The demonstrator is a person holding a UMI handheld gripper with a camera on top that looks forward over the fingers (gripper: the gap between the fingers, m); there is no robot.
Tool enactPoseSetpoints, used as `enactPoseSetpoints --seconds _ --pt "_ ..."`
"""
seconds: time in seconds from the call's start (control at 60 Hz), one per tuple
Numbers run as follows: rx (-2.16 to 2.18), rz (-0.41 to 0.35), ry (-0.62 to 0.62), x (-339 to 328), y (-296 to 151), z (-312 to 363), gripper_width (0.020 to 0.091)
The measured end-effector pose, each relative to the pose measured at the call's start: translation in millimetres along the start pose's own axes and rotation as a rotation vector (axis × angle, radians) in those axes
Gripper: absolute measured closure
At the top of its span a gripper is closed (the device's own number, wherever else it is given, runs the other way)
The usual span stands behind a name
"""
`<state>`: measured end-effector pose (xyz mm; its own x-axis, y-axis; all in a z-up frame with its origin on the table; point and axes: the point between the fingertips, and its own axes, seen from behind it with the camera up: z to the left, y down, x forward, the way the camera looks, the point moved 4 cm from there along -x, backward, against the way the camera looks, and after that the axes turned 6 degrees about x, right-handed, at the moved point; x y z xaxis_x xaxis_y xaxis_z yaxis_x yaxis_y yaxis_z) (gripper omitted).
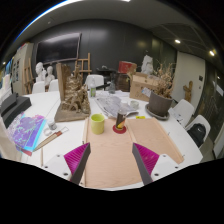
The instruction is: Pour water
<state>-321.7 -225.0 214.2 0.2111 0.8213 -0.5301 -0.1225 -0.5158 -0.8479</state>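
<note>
The gripper (pixel 110 165) is shown with fingers spread apart and nothing held between them. A yellow-green cup (pixel 98 123) and a small dark bottle (pixel 120 122) are seen well beyond the fingertips; pouring is judged not yet begun.

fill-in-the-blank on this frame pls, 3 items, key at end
1. The gripper fingers are ____, with nothing between them.
2. The cup beyond the fingers is yellow-____.
3. The fingers hover over a ____ mat on the table.

Missing words: open; green; brown
</note>
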Motion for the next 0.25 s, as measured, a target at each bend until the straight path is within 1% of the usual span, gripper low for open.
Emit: enactPoseSetpoints --seconds 0.117,0.25 --pt "0.014 -0.009 0.010 -6.5 1.4 -1.4 0.0247" --pt "-0.023 0.013 0.025 -8.4 6.9 -4.4 0.0248"
